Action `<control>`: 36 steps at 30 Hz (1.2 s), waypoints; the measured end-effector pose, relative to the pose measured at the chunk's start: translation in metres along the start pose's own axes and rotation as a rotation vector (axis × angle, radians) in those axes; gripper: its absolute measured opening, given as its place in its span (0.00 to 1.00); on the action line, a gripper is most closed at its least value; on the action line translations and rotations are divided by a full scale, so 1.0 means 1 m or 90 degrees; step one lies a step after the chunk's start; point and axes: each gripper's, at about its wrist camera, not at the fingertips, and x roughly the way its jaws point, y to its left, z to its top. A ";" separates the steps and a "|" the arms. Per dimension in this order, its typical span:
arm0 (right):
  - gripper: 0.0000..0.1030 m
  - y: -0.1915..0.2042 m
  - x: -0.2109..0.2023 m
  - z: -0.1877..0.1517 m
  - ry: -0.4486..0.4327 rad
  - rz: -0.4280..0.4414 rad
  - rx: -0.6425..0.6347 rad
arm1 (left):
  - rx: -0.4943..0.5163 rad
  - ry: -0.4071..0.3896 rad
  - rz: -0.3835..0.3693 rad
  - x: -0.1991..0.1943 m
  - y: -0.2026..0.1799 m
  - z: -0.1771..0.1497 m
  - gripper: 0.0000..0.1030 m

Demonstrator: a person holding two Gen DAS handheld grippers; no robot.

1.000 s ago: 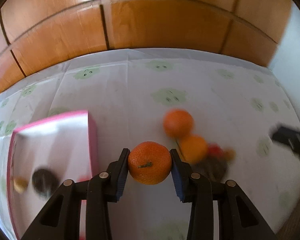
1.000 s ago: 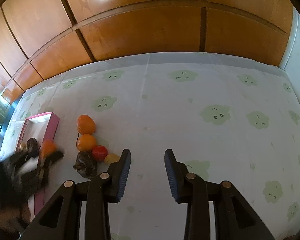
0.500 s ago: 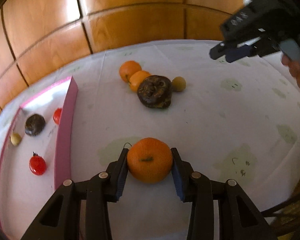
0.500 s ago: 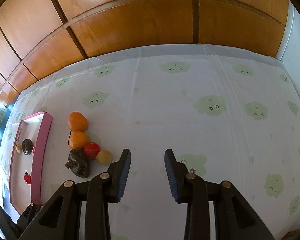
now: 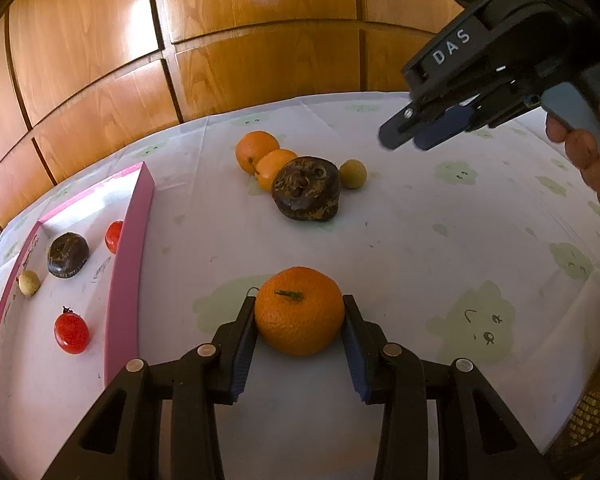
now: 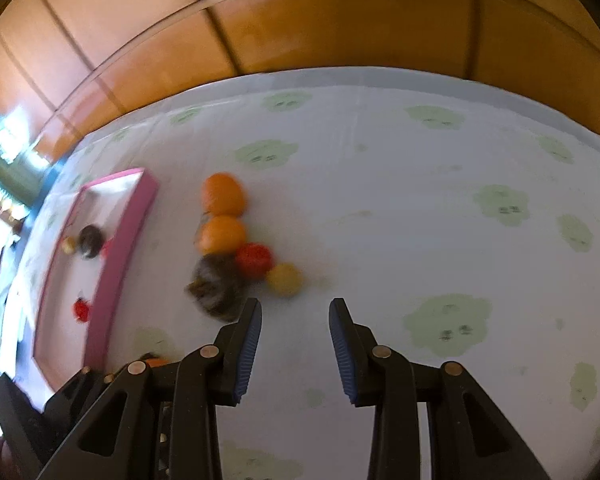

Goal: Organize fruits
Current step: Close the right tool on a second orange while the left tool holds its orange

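My left gripper (image 5: 299,304) is shut on an orange (image 5: 300,322), stem up, low over the tablecloth just right of the pink tray (image 5: 126,280). Further off lies a pile: two oranges (image 5: 257,151), a dark wrinkled fruit (image 5: 306,190) and a small yellow fruit (image 5: 353,174). My right gripper (image 6: 296,306) is open with nothing between its fingers, hovering close to that pile, near the yellow fruit (image 6: 284,279), a red fruit (image 6: 254,260) and the dark fruit (image 6: 216,286). The left wrist view shows the right gripper (image 5: 416,136) at upper right, held by a hand.
Inside the tray lie a dark fruit (image 5: 67,255), two red fruits (image 5: 71,333) and a small yellowish one (image 5: 29,282). Wooden wall panels (image 5: 260,60) stand behind the table. The cloth with green cloud prints (image 6: 448,320) is bare to the right of the pile.
My left gripper came down and back with the orange to a spot beside the tray. The right gripper moved closer to the fruit pile, and its view is now blurred.
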 end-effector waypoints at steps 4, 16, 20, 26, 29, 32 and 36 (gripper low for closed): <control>0.36 0.024 0.000 -0.001 -0.012 0.035 -0.047 | 0.000 -0.004 0.000 -0.004 -0.002 -0.002 0.40; 0.38 -0.001 0.013 0.014 -0.010 -0.008 0.059 | -0.015 -0.006 -0.012 -0.006 0.000 -0.002 0.40; 0.38 -0.005 0.025 0.023 -0.001 -0.004 0.075 | -0.018 -0.005 -0.016 -0.006 0.001 -0.001 0.40; 0.24 0.009 0.047 0.014 0.049 -0.039 0.004 | -0.020 -0.004 -0.021 -0.005 0.003 -0.001 0.40; 0.24 0.003 0.043 0.013 0.051 -0.036 0.014 | -0.023 -0.002 -0.020 -0.005 0.002 -0.001 0.40; 0.24 -0.001 0.045 0.012 0.065 -0.041 0.008 | -0.022 -0.001 -0.020 -0.004 0.002 -0.001 0.40; 0.28 -0.011 0.041 0.014 0.068 -0.037 0.040 | -0.023 -0.002 -0.017 -0.004 0.002 -0.001 0.40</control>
